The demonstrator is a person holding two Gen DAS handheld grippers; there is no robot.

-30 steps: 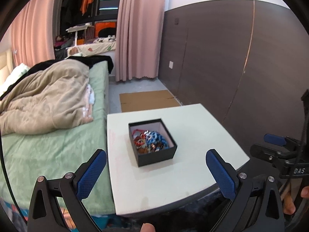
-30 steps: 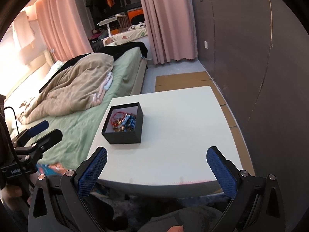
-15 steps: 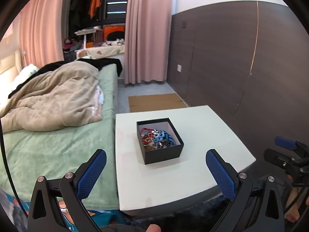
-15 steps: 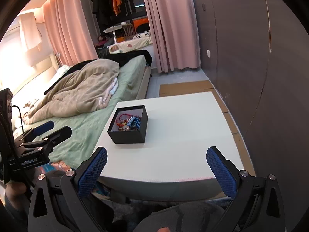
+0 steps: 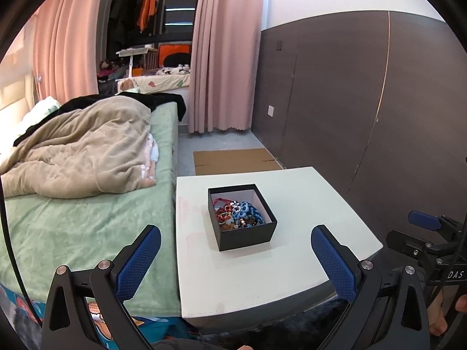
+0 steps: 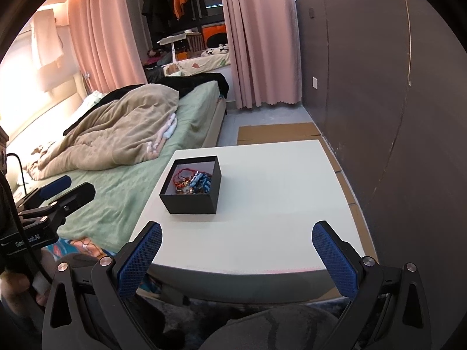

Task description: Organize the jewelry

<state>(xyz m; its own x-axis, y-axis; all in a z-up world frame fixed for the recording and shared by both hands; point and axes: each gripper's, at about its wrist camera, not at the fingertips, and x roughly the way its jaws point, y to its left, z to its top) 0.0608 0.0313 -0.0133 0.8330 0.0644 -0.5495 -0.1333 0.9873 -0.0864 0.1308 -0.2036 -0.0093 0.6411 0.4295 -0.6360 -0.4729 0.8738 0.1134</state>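
Bedside white table [image 5: 262,268] carries black box [image 5: 248,237] (jewelry [image 5: 238,214] inside); both hand-held grippers wide, empty.

White table [image 5: 292,268] beside bed, black jewelry box [image 5: 248,237] on top.

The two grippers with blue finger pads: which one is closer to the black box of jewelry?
The left gripper, I judge: its view shows the black jewelry box nearer and larger than the right gripper view does. Both are open and empty.

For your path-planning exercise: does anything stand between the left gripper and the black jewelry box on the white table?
Nothing visible does. Only bare white table lies between the open left gripper and the black jewelry box.
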